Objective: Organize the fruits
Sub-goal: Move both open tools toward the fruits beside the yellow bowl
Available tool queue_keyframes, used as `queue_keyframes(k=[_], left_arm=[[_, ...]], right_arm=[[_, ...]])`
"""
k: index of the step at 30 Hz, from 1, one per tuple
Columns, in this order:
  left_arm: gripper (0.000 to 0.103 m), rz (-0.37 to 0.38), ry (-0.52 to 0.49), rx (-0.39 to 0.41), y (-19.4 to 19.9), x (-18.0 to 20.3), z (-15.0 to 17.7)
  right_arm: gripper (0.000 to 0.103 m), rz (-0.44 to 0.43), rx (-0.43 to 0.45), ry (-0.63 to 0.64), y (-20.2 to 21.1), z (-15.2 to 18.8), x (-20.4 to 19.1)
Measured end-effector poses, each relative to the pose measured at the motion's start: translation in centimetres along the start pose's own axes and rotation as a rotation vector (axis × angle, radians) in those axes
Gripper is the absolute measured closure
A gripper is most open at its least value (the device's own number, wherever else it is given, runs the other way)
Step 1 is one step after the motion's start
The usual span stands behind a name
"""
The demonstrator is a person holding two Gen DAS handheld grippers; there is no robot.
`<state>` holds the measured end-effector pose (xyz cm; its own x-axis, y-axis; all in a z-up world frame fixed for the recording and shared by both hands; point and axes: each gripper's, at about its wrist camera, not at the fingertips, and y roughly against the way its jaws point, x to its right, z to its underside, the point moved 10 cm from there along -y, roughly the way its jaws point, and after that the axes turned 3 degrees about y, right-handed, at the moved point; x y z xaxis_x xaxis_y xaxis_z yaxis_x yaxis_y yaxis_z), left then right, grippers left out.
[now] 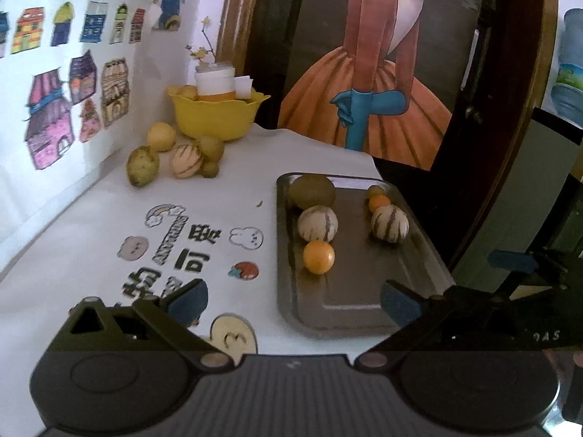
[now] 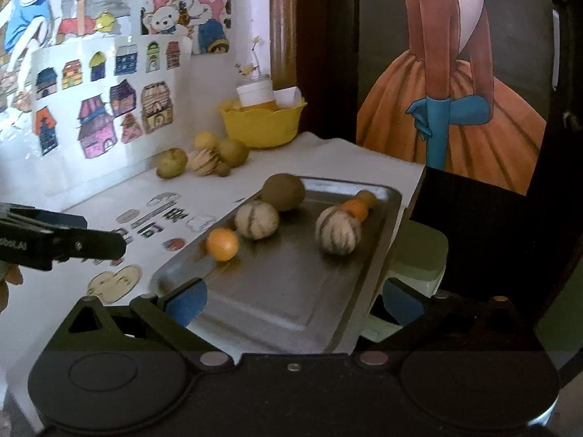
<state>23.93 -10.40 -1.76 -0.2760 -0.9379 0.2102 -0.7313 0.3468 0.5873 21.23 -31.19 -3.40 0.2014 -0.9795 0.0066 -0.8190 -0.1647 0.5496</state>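
Both claws, left claw (image 1: 293,300) and right claw (image 2: 295,300), gape wide, holding nothing. Six fruits sit in the metal tray (image 1: 364,302). More fruits (image 1: 175,154) cluster beside the yellow bowl (image 1: 215,118).

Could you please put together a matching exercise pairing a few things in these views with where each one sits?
Things:
1. Large dull green round fruit
2. Small bright orange round fruit
3. White jar with an orange band
4. Pale striped round fruit beside the yellow bowl

Places:
A. Inside the yellow plastic bowl
B. Far left corner of the grey metal tray
C. On the white printed tablecloth, in the loose pile
D. Nearest fruit in the tray's left row

Pairs: 1-B, 2-D, 3-A, 4-C
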Motion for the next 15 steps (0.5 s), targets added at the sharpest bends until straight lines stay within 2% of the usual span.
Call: queue_keyframes(k=[8,15], left_arm=[[0.0,-0.038,0.008,-0.054,2.4,-2.0,2.7],[0.0,-0.123,0.01,-0.126,3.9,-5.7,4.4]], right_arm=[[0.001,-0.024,-0.07,0.026,2.2,2.5,-3.7],[0.001,-0.148,-0.118,0.01,3.1,3.1,-7.4]])
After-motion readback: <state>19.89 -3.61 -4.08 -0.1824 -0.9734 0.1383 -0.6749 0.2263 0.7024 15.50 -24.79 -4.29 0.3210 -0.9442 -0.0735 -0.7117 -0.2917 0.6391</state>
